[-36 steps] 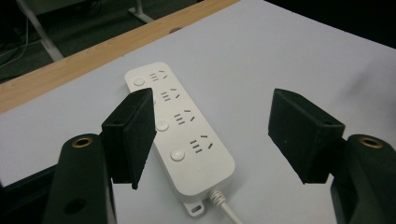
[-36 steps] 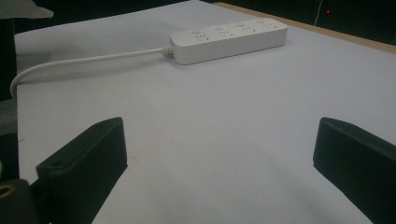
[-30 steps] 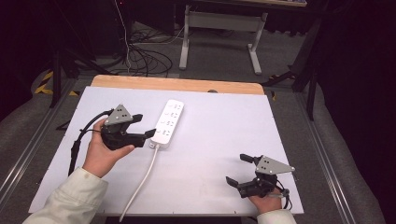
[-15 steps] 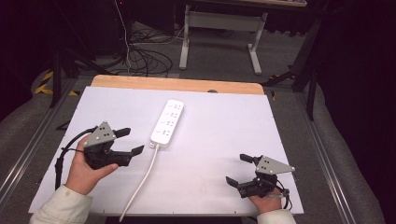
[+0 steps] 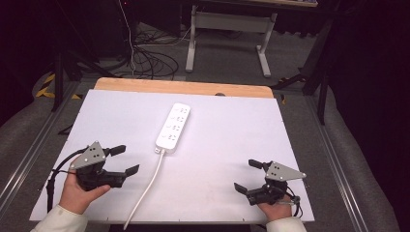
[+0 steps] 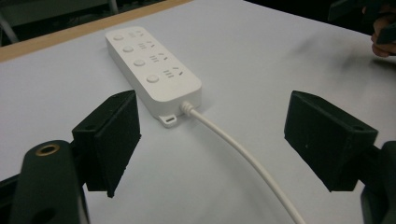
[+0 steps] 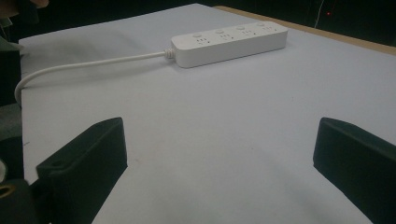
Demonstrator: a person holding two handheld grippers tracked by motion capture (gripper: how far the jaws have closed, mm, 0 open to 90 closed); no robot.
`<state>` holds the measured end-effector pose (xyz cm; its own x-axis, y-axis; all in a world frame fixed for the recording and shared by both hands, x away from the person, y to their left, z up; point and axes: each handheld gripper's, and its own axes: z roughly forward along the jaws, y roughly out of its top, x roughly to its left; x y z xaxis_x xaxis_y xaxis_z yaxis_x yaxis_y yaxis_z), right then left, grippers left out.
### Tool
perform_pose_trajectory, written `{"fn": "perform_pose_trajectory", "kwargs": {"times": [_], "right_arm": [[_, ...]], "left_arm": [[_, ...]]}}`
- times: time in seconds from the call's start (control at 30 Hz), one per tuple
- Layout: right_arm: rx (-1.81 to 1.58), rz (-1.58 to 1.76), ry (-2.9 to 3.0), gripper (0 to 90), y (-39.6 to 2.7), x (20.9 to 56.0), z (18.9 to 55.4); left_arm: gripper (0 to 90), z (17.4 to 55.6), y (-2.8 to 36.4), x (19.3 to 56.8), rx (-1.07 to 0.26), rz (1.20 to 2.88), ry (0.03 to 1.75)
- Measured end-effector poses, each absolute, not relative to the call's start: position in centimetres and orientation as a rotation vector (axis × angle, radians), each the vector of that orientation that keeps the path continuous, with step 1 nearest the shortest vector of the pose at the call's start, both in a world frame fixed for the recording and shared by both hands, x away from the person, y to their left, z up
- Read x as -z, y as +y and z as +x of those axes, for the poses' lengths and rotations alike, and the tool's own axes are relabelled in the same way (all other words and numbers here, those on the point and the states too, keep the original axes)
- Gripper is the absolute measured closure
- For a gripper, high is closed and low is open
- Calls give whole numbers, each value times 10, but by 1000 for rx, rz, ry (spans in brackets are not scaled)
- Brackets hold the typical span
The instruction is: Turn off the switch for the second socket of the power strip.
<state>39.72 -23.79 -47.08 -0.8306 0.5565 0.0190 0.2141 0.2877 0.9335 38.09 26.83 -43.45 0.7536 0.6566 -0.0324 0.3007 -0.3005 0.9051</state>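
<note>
A white power strip [image 5: 173, 128] with several sockets lies near the middle of the white table top [image 5: 232, 125], and its white cord [image 5: 147, 186] runs back toward the front edge. My left gripper [image 5: 124, 159] is held low at the front left, open and empty, pointing at the strip's cord end [image 6: 184, 106]. Between its jaws in the left gripper view I see the strip [image 6: 150, 65] and cord [image 6: 243, 156]. At the front right, my right gripper [image 5: 247, 175] is open with nothing in it. The strip [image 7: 229, 42] lies far ahead of it, cord [image 7: 88, 65] trailing left.
A wooden strip [image 5: 183, 88] borders the table's far edge. Beyond it stand a white desk frame [image 5: 227, 29] and loose black cables [image 5: 140, 58] on the grey floor. Metal rails [image 5: 333, 164] run along both sides of the table.
My left gripper has drawn back from the power strip toward the front left of the table. The right gripper and the strip have stayed put.
</note>
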Motion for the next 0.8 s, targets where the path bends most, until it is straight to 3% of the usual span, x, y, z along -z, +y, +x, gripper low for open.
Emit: {"fn": "perform_pose_trajectory", "kwargs": {"times": [0.4, 0.8], "right_arm": [[-1555, 698, 2256, 35, -238, 471, 397], [-1563, 712, 2255, 16, -238, 471, 399]], "left_arm": [[181, 370, 283, 462, -398, 1907, 810], [180, 362, 288, 472, -492, 1968, 787]]}}
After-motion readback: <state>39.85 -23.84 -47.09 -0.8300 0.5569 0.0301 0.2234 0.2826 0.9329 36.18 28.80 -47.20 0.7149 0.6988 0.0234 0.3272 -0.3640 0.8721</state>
